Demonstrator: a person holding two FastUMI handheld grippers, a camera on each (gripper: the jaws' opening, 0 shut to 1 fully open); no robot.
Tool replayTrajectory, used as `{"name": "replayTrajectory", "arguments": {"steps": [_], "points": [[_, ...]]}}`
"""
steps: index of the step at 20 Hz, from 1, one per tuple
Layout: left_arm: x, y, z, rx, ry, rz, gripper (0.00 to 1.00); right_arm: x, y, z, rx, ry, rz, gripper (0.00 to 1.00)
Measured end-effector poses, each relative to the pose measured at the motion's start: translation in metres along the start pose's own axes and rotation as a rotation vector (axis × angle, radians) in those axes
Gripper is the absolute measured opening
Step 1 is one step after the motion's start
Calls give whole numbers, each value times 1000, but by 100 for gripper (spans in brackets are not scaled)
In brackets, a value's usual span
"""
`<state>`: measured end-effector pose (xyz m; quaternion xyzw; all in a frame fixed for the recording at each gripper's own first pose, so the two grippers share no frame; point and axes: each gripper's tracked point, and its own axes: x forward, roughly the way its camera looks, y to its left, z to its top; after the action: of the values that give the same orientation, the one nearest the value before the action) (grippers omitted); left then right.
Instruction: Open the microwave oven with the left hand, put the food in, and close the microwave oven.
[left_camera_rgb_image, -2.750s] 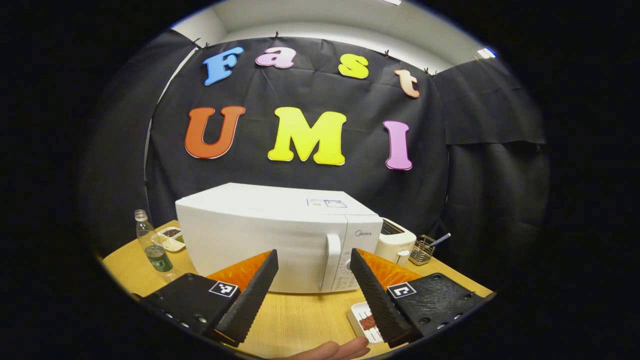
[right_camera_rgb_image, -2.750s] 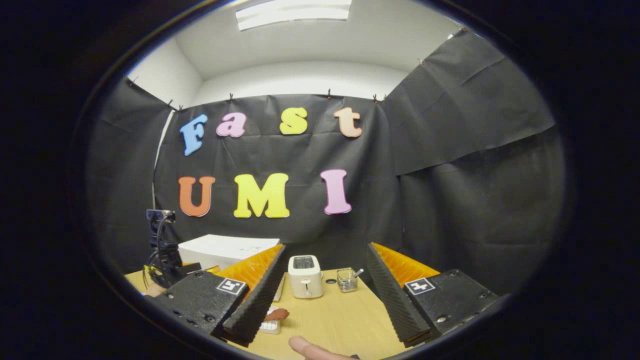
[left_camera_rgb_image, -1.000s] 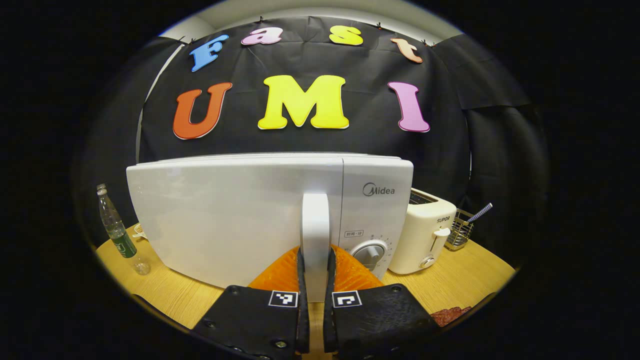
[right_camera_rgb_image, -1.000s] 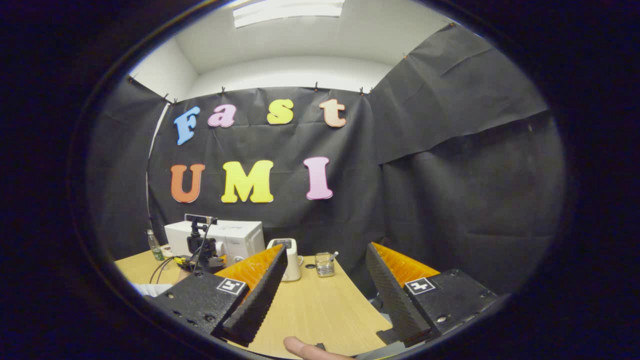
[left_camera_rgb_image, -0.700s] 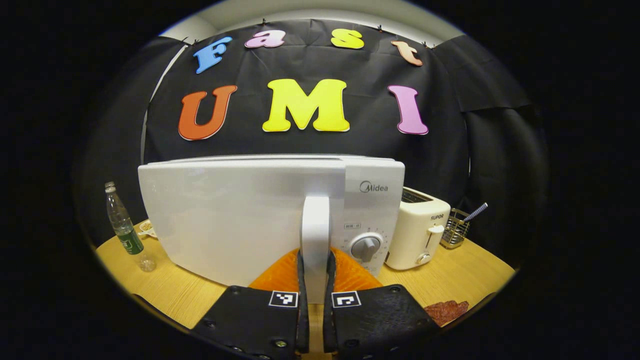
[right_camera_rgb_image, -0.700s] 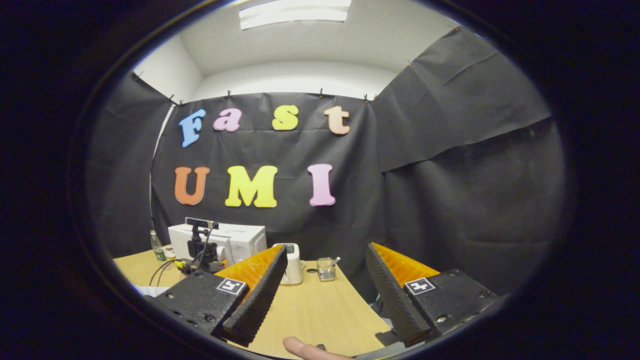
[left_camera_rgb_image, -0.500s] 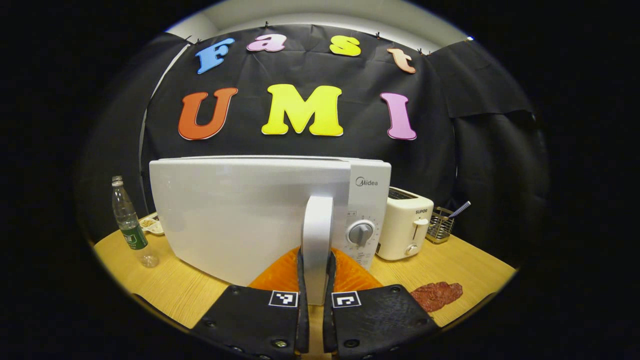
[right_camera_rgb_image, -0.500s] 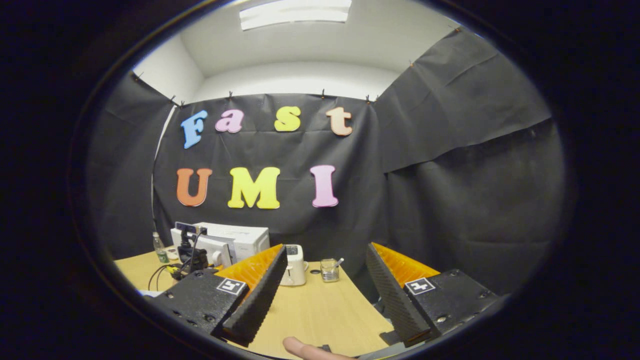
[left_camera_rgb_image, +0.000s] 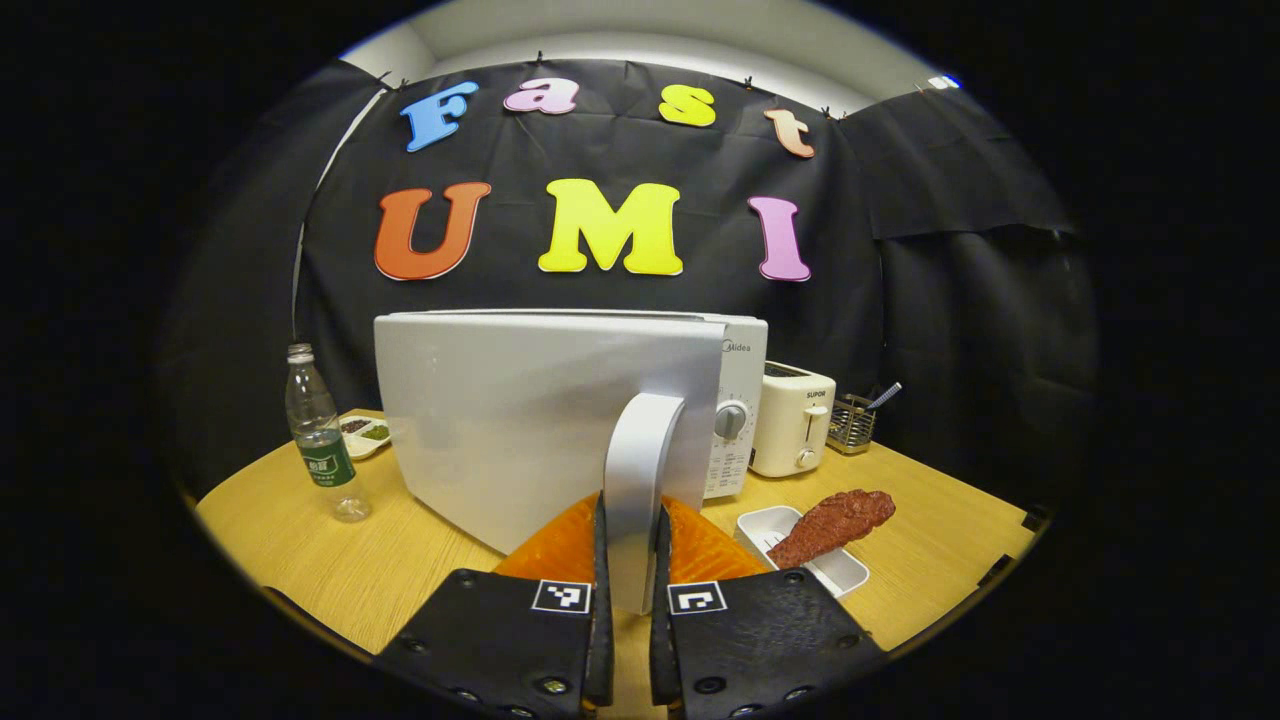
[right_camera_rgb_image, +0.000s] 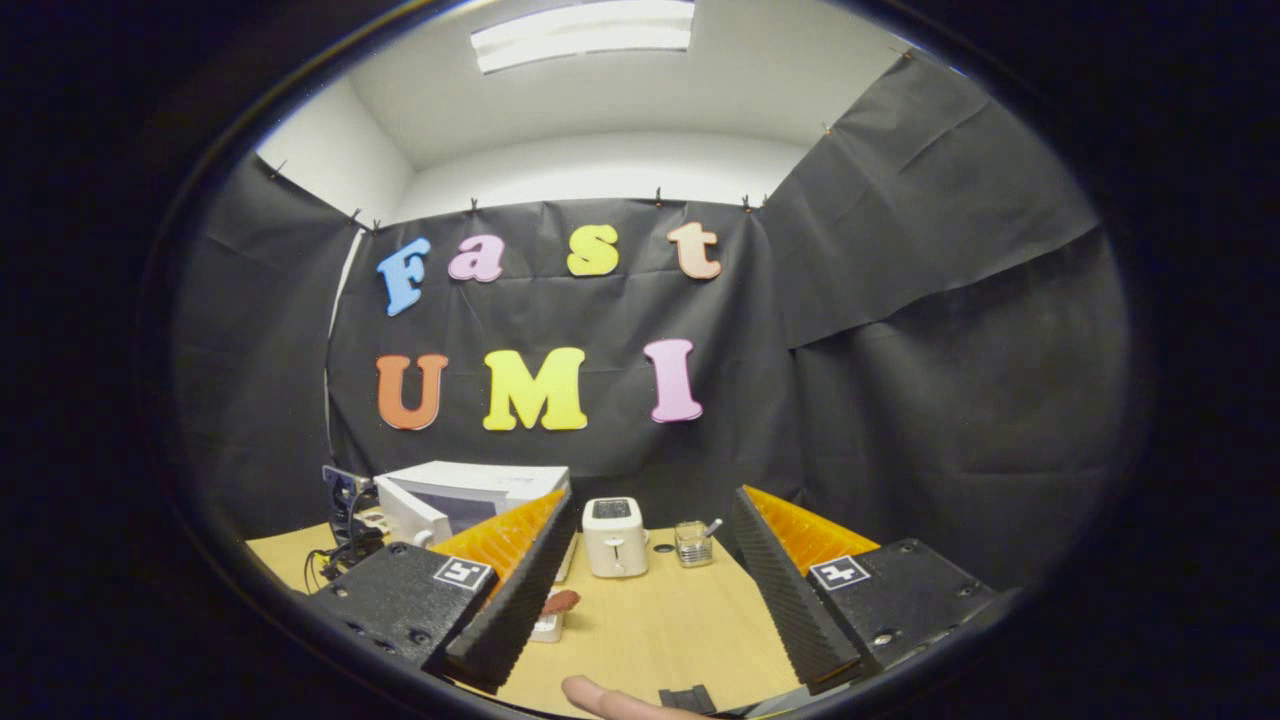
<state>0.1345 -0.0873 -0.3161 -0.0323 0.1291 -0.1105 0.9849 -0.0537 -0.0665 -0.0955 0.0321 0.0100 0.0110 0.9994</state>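
In the left gripper view my left gripper (left_camera_rgb_image: 628, 600) is shut on the white handle (left_camera_rgb_image: 636, 470) of the microwave door (left_camera_rgb_image: 530, 420), which stands swung partly out from the white microwave oven (left_camera_rgb_image: 738, 400). A reddish-brown piece of food (left_camera_rgb_image: 832, 522) lies across a small white tray (left_camera_rgb_image: 768, 528) on the table to the right. In the right gripper view my right gripper (right_camera_rgb_image: 640, 590) hangs open above the table with nothing between its fingers; the microwave oven (right_camera_rgb_image: 470, 495), its door ajar, and the food (right_camera_rgb_image: 558, 603) sit far off at the left.
A white toaster (left_camera_rgb_image: 790, 430) and a wire holder (left_camera_rgb_image: 852, 424) stand right of the oven. A plastic bottle (left_camera_rgb_image: 322, 450) and a small dish (left_camera_rgb_image: 360, 433) are at its left. A fingertip (right_camera_rgb_image: 600, 696) shows at the bottom of the right gripper view.
My left gripper went from open before the oven to shut on the door handle, then pulled the door outward. The right gripper stayed open, its view shifting slightly.
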Motion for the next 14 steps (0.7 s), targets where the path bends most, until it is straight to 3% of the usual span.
{"name": "replayTrajectory", "arguments": {"steps": [6, 8, 9, 10, 11, 13, 14], "points": [[-61, 58, -11, 5, 9, 71, 14, 5, 15, -13, -16, 32, 22, 100], [-87, 83, -21, 7, 39, 103, 19, 8, 22, -20, -19, 50, 37, 100], [-103, 96, -24, -1, 42, 123, 29, 9, 25, -22, -18, 57, 45, 100], [-120, 112, -25, -7, 30, 154, 33, 10, 29, -24, -19, 62, 52, 100], [-139, 122, -23, -19, 19, 173, 73, 10, 31, -27, -18, 67, 59, 100], [-167, 140, -21, -33, 10, 217, 92, 13, 36, -30, -16, 78, 65, 100], [-177, 145, -15, -40, -2, 228, 91, 15, 37, -32, -17, 84, 64, 100]]}}
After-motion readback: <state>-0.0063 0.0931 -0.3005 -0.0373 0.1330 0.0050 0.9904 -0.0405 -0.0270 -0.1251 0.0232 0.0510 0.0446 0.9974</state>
